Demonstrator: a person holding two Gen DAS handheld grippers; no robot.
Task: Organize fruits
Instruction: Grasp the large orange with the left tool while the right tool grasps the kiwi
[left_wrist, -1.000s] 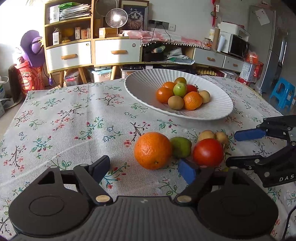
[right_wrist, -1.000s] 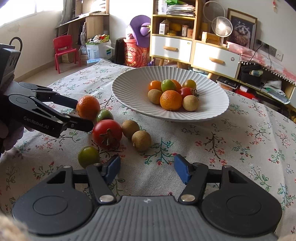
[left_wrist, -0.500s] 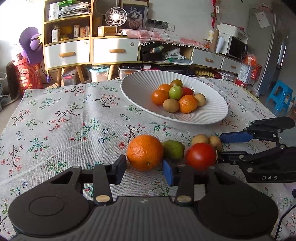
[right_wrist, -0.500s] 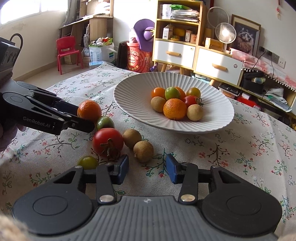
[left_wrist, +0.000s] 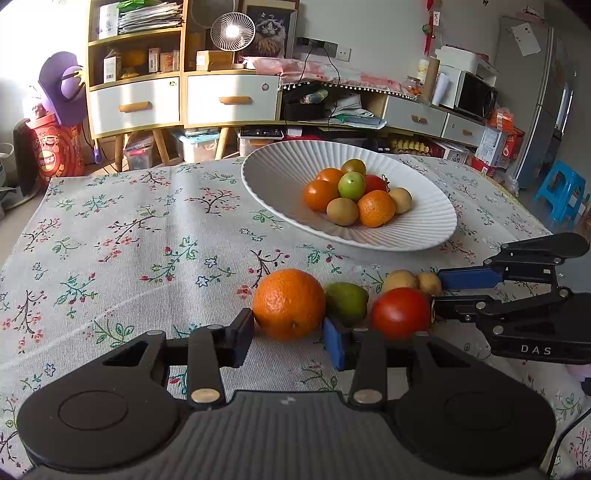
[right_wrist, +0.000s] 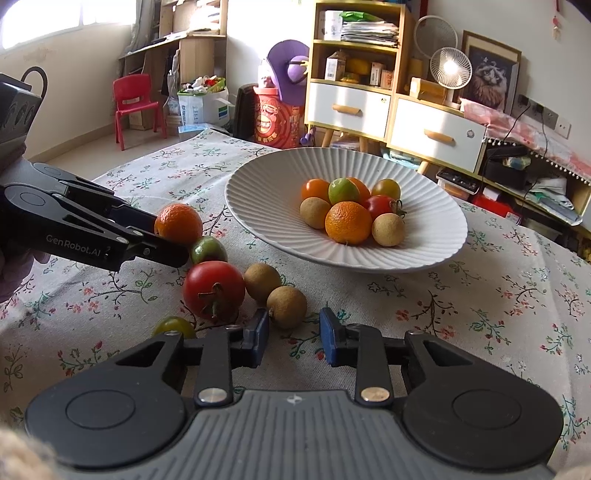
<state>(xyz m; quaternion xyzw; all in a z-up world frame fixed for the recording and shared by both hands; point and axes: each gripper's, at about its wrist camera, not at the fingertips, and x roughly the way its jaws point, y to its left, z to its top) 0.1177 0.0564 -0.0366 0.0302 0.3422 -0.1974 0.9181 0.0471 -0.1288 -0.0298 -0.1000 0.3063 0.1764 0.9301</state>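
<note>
On the flowered cloth lies a large orange (left_wrist: 290, 304), and my left gripper (left_wrist: 289, 339) is shut on it, a blue pad against each side. The right wrist view shows the same grip on the orange (right_wrist: 177, 223). Beside it lie a green fruit (left_wrist: 345, 301) and a red tomato (right_wrist: 212, 288). My right gripper (right_wrist: 293, 328) is closing. A small brown fruit (right_wrist: 286, 306) sits at its tips, touching the left pad with a gap to the right one. A second brown fruit (right_wrist: 262, 282) lies just behind. The white ribbed plate (right_wrist: 266, 192) holds several fruits.
A small yellow-green tomato (right_wrist: 173, 326) lies left of my right gripper's fingers. The right gripper (left_wrist: 437, 293) reaches in from the right, close to the tomato (left_wrist: 400, 312). Shelves, drawers and a fan stand beyond the table's far edge.
Both pairs of jaws have narrowed. The left pads came in against the orange's sides. The right pads drew together around the nearest brown fruit. Neither hand shifted.
</note>
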